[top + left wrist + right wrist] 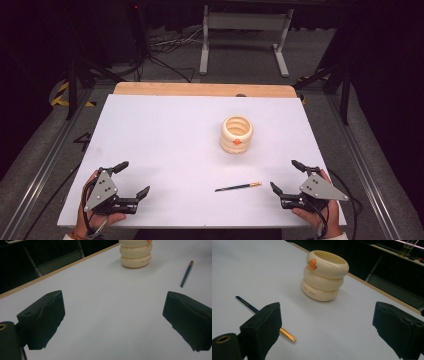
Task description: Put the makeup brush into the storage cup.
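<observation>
Black jaws of the right gripper (pixel 327 327) stand wide apart with nothing between them; left gripper (pixel 129 181) likewise spread and empty, resting at the near table edge. Pencil (pixel 265 318): blue shaft, orange end, flat on the white table (pixel 165 145), just in front of the right gripper and well short of the cream ringed holder (pixel 324 275). Holder: upright, open-topped, orange duck bill on rim. Risks, judged: thin pencil may roll or skid from a pinch against the smooth sheet; a tilted carry could knock the light holder over. Writing: small dark lettering on holder's lowest ring, too small to read.
</observation>
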A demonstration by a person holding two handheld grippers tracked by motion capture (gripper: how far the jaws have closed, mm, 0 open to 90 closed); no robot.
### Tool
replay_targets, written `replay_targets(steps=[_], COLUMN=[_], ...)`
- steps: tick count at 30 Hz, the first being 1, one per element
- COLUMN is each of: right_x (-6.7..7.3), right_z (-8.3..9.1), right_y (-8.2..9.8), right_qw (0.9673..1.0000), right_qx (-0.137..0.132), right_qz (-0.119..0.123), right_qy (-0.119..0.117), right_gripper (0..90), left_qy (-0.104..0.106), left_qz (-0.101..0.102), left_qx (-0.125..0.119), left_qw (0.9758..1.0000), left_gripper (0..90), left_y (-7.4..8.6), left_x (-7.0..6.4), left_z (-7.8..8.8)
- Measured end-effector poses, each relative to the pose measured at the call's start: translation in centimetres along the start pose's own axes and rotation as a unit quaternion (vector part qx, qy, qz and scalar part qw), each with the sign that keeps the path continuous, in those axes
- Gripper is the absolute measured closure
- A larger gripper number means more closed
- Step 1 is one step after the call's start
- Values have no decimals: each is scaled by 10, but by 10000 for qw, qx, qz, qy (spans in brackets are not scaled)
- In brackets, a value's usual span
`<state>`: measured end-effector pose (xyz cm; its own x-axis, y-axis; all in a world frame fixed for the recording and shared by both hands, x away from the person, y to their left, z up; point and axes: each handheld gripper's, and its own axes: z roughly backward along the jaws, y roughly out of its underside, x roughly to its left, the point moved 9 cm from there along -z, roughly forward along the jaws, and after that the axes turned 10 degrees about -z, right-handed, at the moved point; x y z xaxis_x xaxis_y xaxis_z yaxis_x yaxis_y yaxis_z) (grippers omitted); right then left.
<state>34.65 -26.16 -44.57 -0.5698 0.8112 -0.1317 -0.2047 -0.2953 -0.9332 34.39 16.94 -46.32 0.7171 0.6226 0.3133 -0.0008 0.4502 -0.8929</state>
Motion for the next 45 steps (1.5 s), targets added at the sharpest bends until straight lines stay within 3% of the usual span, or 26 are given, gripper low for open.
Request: replay_targets(steps=[6, 10, 12, 17, 20, 23, 25, 26, 27, 28, 31, 33, 35, 37, 41, 43, 44, 45], right_x=[1, 4, 7, 12, 18, 26, 31, 32, 32, 33, 38, 39, 39, 40, 42, 43, 43, 44], right_z=[-3, -5, -7, -18, -27, -35, -39, -43, -43, -46, -54, -57, -61, -63, -68, -71, -72, -74], right_y=[-2, -2, 0, 4, 5, 2, 2, 3, 3, 3, 9, 12, 16, 19, 22, 23, 24, 25], right_qw=[9997, 9976, 9946, 9825, 9705, 9547, 9409, 9324, 9324, 9262, 9015, 8919, 8801, 8736, 8564, 8511, 8462, 8433], right_qx=[183, 483, 744, 1435, 1880, 2282, 2584, 2768, 2768, 2895, 3325, 3497, 3687, 3811, 4042, 4101, 4159, 4204], right_qz=[25, -10, 56, 300, 761, 1174, 1472, 1637, 1637, 1741, 2042, 2128, 2267, 2294, 2443, 2480, 2510, 2529], right_qy=[-182, -495, -725, -1150, -1301, -1504, -1620, -1648, -1648, -1674, -1874, -1920, -1953, -1975, -2086, -2142, -2191, -2193], right_gripper=[138, 213, 234, 247, 277, 330, 371, 382, 382, 398, 452, 470, 484, 511, 550, 574, 588, 605], left_qy=[49, 63, 66, 107, 141, 153, 163, 163, 163, 169, 204, 214, 232, 242, 304, 313, 321, 325], left_qz=[-14, -29, -22, 1, 38, -7, -34, -56, -56, -51, -43, -38, -54, -65, -121, -123, -122, -127], left_qx=[33, 33, 44, 74, 91, 109, 140, 151, 151, 147, 167, 173, 186, 200, 243, 254, 261, 261], left_qw=[10000, 10000, 10000, 9999, 9999, 9998, 9998, 9997, 9997, 9997, 9996, 9996, 9995, 9995, 9992, 9991, 9991, 9991], left_gripper=[53, 53, 53, 55, 57, 57, 58, 58, 58, 58, 59, 59, 60, 60, 62, 63, 64, 64], left_y=[1, 1, 1, 3, 3, 3, 4, 4, 4, 4, 4, 5, 5, 5, 6, 6, 6, 6], left_x=[-2, -4, -4, -4, -6, -7, -8, -8, -8, -8, -9, -10, -10, -11, -13, -13, -13, -13], left_z=[-1, -2, -2, -3, -4, -5, -6, -6, -6, -7, -8, -8, -9, -10, -11, -11, -11, -11])
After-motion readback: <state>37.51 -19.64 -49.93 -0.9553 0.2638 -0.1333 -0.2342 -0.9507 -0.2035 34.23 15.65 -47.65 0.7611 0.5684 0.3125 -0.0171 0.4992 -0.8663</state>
